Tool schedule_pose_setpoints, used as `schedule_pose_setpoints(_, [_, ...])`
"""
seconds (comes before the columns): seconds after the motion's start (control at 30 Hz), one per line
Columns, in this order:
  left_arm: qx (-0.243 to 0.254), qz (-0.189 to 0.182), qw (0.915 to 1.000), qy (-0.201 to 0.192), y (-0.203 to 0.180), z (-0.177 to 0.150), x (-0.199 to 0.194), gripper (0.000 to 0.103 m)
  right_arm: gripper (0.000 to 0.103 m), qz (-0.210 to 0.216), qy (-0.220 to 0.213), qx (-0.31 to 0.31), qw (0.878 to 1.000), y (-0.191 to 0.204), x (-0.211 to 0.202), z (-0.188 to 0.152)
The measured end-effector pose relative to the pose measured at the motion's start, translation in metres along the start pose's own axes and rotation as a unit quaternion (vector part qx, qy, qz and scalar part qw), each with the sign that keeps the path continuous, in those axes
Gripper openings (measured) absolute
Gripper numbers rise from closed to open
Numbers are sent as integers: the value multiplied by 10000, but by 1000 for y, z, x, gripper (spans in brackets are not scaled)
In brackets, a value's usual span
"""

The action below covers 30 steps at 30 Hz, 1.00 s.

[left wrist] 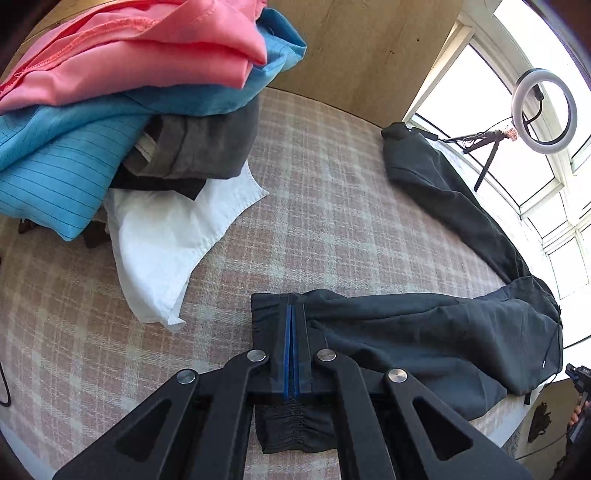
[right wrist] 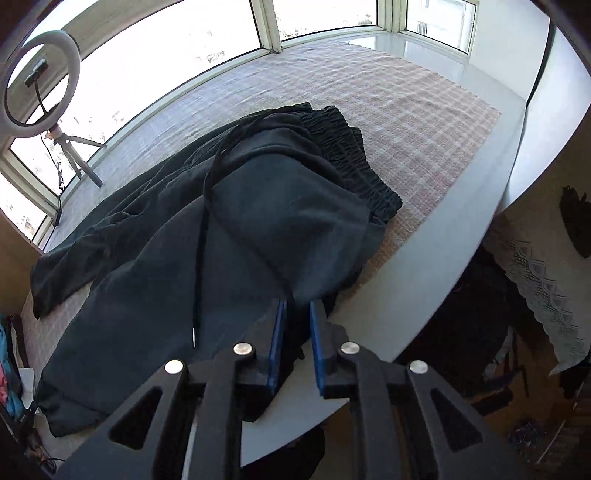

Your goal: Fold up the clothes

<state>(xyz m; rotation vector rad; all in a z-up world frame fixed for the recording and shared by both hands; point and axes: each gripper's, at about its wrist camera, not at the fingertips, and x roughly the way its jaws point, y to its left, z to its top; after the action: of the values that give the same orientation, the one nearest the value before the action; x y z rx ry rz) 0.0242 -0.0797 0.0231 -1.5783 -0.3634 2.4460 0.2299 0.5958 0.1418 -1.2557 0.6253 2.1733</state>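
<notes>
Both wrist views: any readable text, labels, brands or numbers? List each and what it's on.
None readable in either view.
Dark trousers: no tag or print showing.
Clothes pile: no labels showing.
Ring light: no marking legible.
Left tongs and right tongs: no markings.

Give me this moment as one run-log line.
left gripper: shut on black trousers waistband | right gripper: part-open around trouser fabric | trousers: spread on checked bed cover | folded pile: far left

Home bedroom, plaid bedspread (left wrist: 332, 192), bay window (right wrist: 325, 18)
</notes>
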Motion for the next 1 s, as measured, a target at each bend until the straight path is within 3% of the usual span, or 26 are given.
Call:
schedule_pose_setpoints(0.07, [37,7,9999,142,2,1,6,1,15,222,-204,-418,9987,32,-20,0])
schedule_pose_setpoints(0.17, [158,32,9996,231,1,1,17,1,16,785,-227,-1324,9878,100,-14,5])
schedule_pose_setpoints(0.27, [247,65,9995,173,-4,2,20,0,17,1006,42,-2271,9686,167,21,10])
schedule_pose_setpoints(0.37, [341,179,9992,123,-11,3,20,0,24,1143,571,-2595,9572,207,78,26])
schedule_pose_setpoints(0.43, [330,255,9991,78,-12,4,19,0,24,1101,785,-2568,9569,217,114,40])
schedule_pose_setpoints(0.53, [307,354,9989,56,-14,4,18,0,25,559,822,-2540,9621,224,150,62])
schedule_pose_setpoints(0.63, [216,429,9988,-38,-13,3,16,0,31,798,1309,-2147,9646,221,176,79])
schedule_pose_setpoints(0.7, [62,465,9989,-93,-10,6,13,0,31,779,1325,-2130,9649,223,186,83])
schedule_pose_setpoints(0.73, [-26,504,9986,-129,-8,8,12,0,28,723,1299,-2210,9639,225,191,83])
schedule_pose_setpoints(0.77, [-110,516,9985,-175,-5,11,11,0,15,725,1306,-2249,9629,226,196,84])
schedule_pose_setpoints(0.8, [-205,503,9984,-149,-2,14,10,0,8,757,1330,-2253,9622,226,200,86])
schedule_pose_setpoints(0.87, [-365,484,9982,-19,0,18,6,0,8,918,1371,-2139,9628,222,200,92])
schedule_pose_setpoints(1.0, [-48,388,9990,-232,-25,29,-26,0,9,1731,1536,-1861,9549,205,155,105])
